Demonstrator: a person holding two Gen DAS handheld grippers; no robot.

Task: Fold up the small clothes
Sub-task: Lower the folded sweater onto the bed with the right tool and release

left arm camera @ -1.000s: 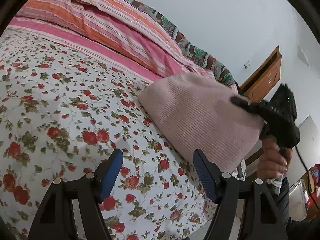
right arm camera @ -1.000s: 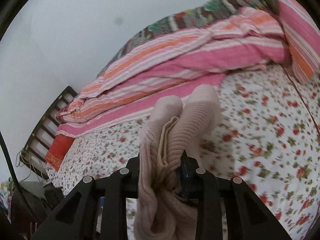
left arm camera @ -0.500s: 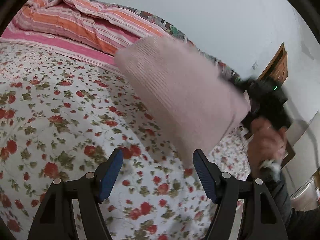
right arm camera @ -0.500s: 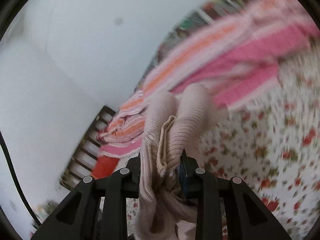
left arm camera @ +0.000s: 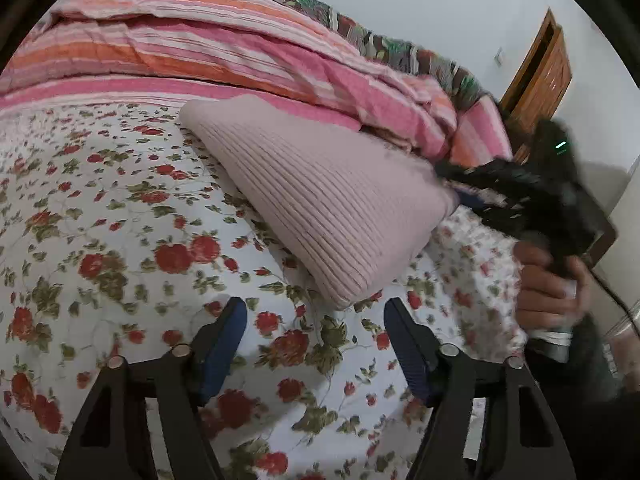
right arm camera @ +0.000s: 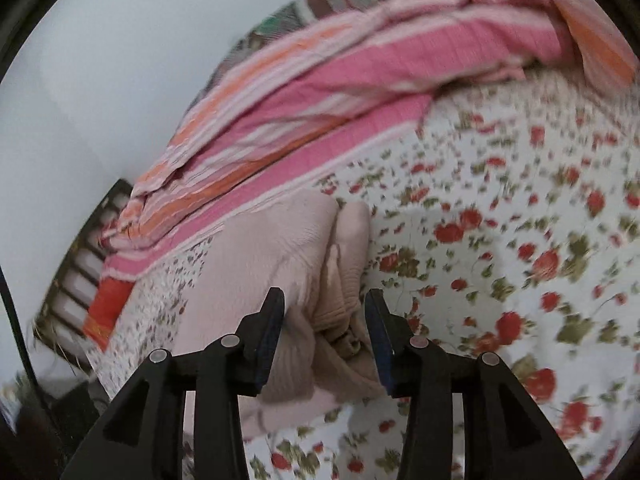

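Note:
A folded pale pink ribbed knit garment [left arm camera: 320,200] lies on the floral bedsheet [left arm camera: 120,248]. In the left wrist view my left gripper [left arm camera: 314,326] is open and empty, hovering just in front of the garment's near corner. My right gripper [left arm camera: 460,190], blurred, is at the garment's right edge. In the right wrist view the right gripper [right arm camera: 325,312] has its jaws parted, with the bunched edge of the garment [right arm camera: 320,280] loose between them and not pinched.
A pink and orange striped quilt [left arm camera: 240,52] is heaped along the back of the bed. A wooden door [left arm camera: 540,68] stands at the right. A dark slatted bed frame [right arm camera: 76,272] and a red item [right arm camera: 108,308] show at the bed's far end.
The right gripper swung the garment through the air, set it down on the sheet and opened its jaws. The left gripper stayed open.

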